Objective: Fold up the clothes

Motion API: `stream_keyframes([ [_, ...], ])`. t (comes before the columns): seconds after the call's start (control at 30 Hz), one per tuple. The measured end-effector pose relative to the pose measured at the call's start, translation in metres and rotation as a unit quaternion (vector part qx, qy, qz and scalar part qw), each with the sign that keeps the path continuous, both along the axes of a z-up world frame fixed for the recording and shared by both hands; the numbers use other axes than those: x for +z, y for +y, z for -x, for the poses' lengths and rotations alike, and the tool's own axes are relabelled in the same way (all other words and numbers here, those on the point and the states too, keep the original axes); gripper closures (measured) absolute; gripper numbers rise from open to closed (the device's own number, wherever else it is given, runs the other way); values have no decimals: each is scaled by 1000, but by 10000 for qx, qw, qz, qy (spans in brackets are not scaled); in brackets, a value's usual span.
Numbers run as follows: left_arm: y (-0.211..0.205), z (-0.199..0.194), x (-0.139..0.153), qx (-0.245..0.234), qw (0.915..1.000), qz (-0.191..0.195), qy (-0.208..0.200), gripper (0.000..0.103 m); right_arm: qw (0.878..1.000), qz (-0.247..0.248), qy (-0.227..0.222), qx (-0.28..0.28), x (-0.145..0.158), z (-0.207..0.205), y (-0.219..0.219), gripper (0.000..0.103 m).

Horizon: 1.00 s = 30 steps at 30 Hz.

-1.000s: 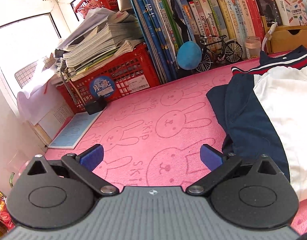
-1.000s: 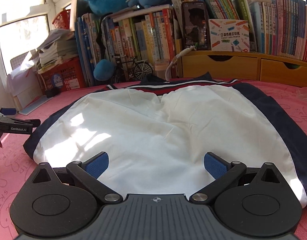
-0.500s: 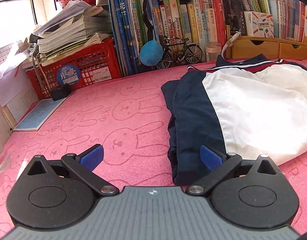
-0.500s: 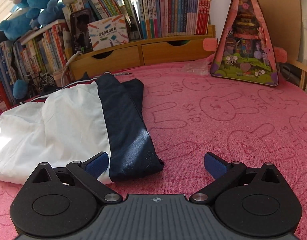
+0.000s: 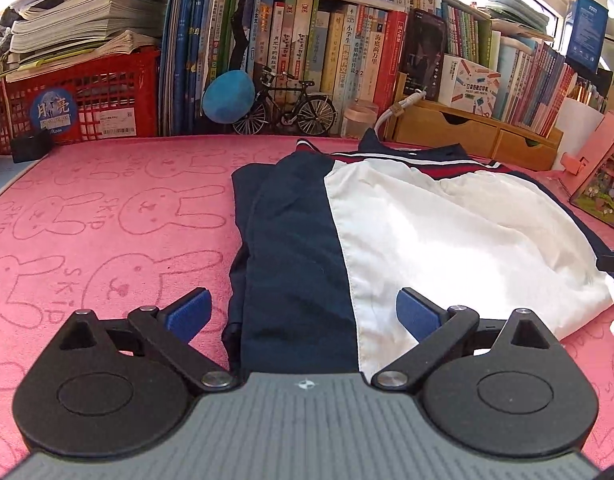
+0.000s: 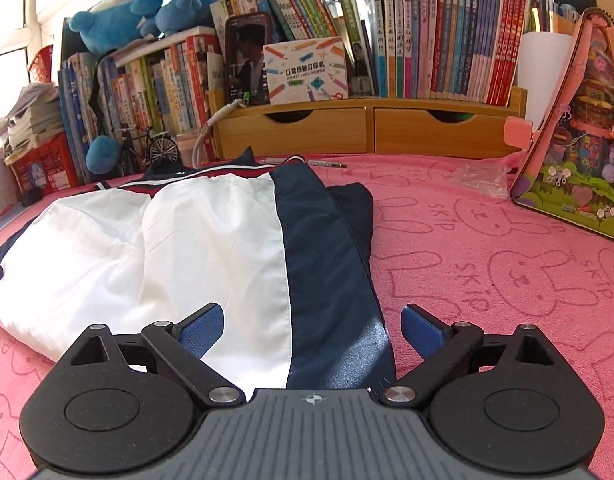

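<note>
A white jacket [image 5: 447,232] with navy side panels and a red-striped collar lies flat on the pink rabbit-print cloth [image 5: 107,216]. Its sleeves are folded in along the sides. My left gripper [image 5: 303,312] is open, its blue pads astride the jacket's near left navy hem. My right gripper [image 6: 311,326] is open, its pads astride the near right hem of the jacket [image 6: 195,248], where white meets navy. Neither gripper holds anything.
Along the back stand books [image 5: 307,52], a red crate [image 5: 87,100] with paper stacks, a model bicycle [image 5: 291,108], a blue plush ball [image 5: 227,94] and wooden drawers [image 6: 367,128]. A pink triangular toy house [image 6: 579,140] stands at right.
Both grippers swung in toward the jacket. The left moved right onto the left hem; the right moved left onto the right hem. Both stayed open.
</note>
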State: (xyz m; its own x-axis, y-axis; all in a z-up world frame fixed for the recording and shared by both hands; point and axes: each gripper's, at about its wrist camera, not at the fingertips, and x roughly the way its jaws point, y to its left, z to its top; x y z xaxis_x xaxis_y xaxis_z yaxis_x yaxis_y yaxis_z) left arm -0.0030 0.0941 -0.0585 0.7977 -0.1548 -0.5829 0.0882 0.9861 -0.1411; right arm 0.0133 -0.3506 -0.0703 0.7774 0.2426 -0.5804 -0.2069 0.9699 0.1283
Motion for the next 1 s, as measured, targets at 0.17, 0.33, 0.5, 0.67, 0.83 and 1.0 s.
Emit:
stream_keyframes([
  [0.17,-7,12,-1,-546,9983,-182,-60,13,9999,-73,-26,-153,-4,9,-12,63],
  [0.33,-13,21,-2,-832,9955,-441,-78,13,9995,-171,-18,-272,-4,10,-23,64],
  [0.5,0,23,8,-780,9954,440,-333,21,9991,-115,-64,-392,-2,9,-15,75],
  [0.67,14,29,13,-1077,9874,1050,-496,24,9993,-57,-33,-359,-3,9,-15,76],
  [0.83,6,0,0,-505,9961,715,50,31,9989,-100,13,-469,-6,1,-12,74],
  [1.0,11,6,-2,-60,9993,213,303,91,9974,179,57,-690,-7,3,-13,78],
])
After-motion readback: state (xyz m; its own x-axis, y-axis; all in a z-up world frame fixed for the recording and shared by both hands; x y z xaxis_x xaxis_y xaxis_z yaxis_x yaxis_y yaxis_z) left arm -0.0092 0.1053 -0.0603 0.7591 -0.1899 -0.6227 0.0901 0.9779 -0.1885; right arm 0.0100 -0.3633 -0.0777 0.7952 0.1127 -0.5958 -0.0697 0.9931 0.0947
